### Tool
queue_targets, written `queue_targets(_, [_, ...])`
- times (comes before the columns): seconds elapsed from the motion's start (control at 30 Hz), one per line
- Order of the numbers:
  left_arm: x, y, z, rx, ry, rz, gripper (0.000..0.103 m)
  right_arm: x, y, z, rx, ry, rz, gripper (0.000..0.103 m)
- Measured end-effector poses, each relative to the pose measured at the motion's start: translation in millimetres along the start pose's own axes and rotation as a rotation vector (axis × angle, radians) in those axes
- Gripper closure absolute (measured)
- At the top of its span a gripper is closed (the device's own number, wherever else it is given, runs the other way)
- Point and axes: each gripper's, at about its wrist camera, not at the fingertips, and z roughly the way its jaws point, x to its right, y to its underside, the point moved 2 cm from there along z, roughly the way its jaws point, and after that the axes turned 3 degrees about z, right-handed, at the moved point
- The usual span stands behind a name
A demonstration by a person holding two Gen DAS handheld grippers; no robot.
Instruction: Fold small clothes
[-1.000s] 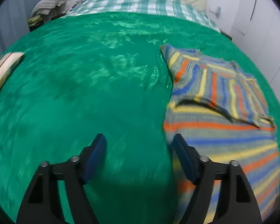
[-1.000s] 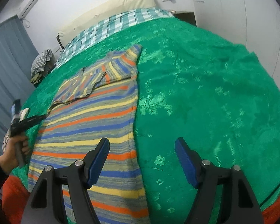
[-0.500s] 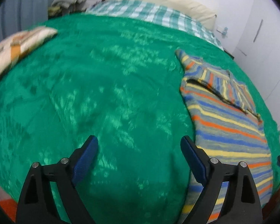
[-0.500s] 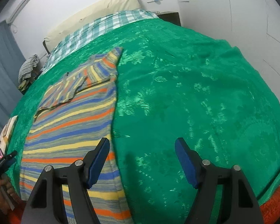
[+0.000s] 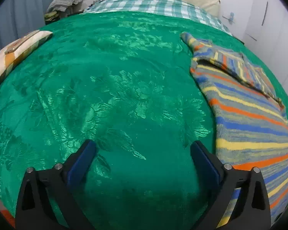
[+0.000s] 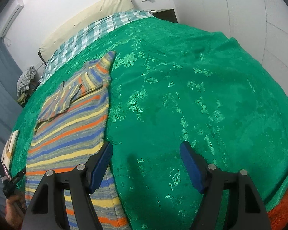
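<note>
Left gripper above bare green bedspread, jaws opening, nothing between them. Striped sweater flat on the bedspread to its right, one sleeve folded across the chest. Right gripper spread wide, empty, left pad at the sweater's near edge, remainder over bedspread.
</note>
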Motion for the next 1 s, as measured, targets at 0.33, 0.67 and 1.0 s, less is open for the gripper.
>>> queue_targets(0.33, [2.0, 1.8, 2.6, -0.006, 0.001, 0.007, 0.001, 2.5, 1.5, 3.8, -0.018, 0.001, 0.021, 0.031])
queue_targets(0.67, [2.7, 3.0, 3.8, -0.016, 0.0, 0.012, 0.0, 0.1, 2.6, 5.3, -0.022, 0.004, 0.009, 0.031])
queue_targets(1.0, [-0.4, 0.3, 2.5, -0.054, 0.037, 0.021, 0.001, 0.4, -0.1, 3.8, -0.019, 0.015, 0.005, 0.031])
